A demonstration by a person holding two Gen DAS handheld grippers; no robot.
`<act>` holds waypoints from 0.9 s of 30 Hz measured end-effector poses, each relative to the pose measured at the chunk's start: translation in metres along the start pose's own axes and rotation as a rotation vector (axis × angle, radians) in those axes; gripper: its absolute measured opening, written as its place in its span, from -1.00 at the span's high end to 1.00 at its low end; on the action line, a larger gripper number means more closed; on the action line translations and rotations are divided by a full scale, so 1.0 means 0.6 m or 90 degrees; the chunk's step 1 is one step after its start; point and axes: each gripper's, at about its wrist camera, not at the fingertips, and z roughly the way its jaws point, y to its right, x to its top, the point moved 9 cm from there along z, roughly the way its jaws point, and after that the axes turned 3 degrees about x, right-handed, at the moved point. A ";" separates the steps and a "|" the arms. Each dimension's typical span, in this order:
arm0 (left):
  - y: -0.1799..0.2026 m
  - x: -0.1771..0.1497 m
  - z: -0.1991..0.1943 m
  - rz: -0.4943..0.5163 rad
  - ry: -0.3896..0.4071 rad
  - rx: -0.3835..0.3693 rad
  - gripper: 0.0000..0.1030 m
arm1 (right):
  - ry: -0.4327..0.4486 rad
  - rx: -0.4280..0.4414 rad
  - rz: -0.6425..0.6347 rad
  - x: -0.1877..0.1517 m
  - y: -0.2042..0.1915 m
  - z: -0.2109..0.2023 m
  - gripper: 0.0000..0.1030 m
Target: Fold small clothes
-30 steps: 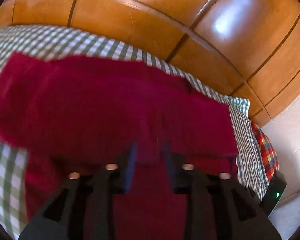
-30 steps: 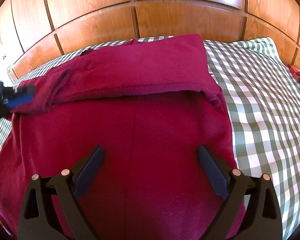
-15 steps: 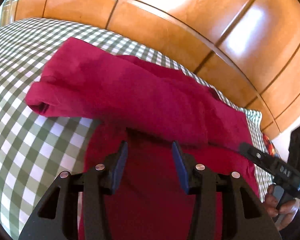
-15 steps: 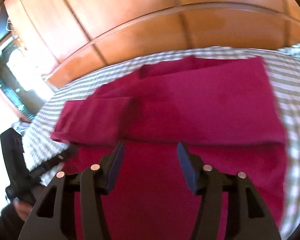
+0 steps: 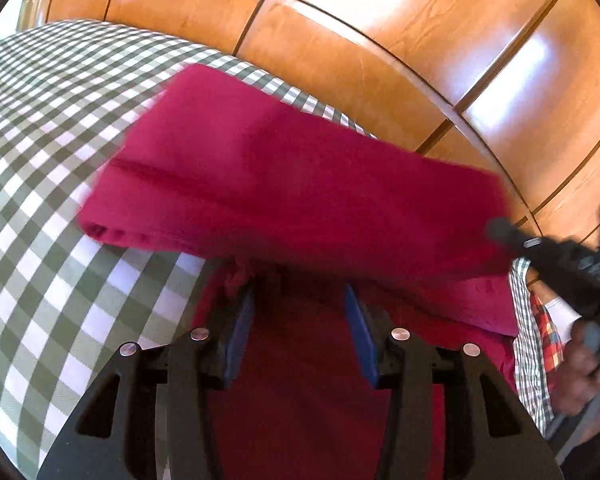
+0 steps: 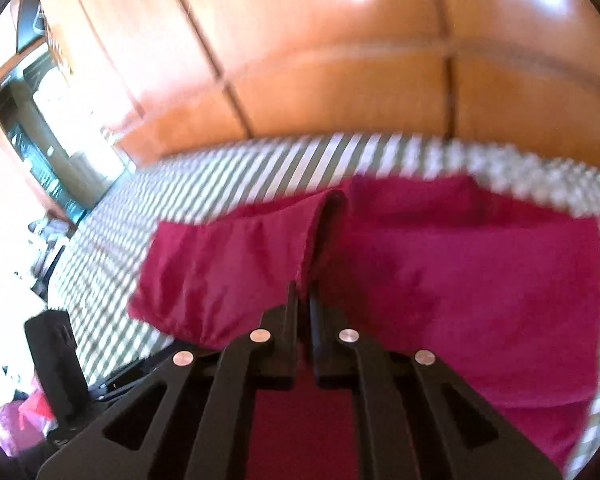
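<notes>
Red garment (image 5: 300,200) lies on the bed's green-white check sheet (image 5: 40,140), right up by the wooden headboard (image 5: 340,40). Top part's folded over the lower part, fold edge running across just ahead of the L tongs (image 5: 300,320). L tongs sit spread partway, blue pads (image 5: 240,328) either side of a strip of red cloth, not pressing it — nothing gripped there. Over at the right edge of the L view, the other tool's black body (image 5: 560,256) comes in w/ a hand (image 5: 584,368) wrapped round its grip, plus a scrap of red plaid fabric (image 5: 544,328) past the sheet's edge. R view's blurry, but the R tongs (image 6: 303,300) are pressed together, pinching a raised ridge of the red garment (image 6: 440,272) right at the tips; cloth peaks up from there. Doorway (image 6: 40,128) far left.
</notes>
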 end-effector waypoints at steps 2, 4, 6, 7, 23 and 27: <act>-0.002 0.003 0.003 -0.010 -0.001 0.002 0.12 | 0.034 -0.016 0.024 0.019 0.044 -0.043 0.92; -0.007 0.005 0.006 -0.013 0.000 0.019 0.12 | 0.058 -0.050 0.054 0.029 0.106 -0.075 0.92; -0.016 0.007 0.008 -0.030 -0.002 0.030 0.12 | 0.064 -0.075 0.092 0.022 0.164 -0.091 0.92; -0.023 0.009 0.007 -0.037 0.001 0.038 0.12 | 0.062 -0.095 0.114 0.013 0.201 -0.096 0.92; -0.004 -0.009 -0.038 0.026 -0.005 0.061 0.15 | 0.002 -0.119 0.223 -0.094 0.319 -0.082 0.92; 0.029 0.008 -0.066 0.041 0.023 0.024 0.15 | -0.014 -0.124 0.234 -0.116 0.338 -0.103 0.91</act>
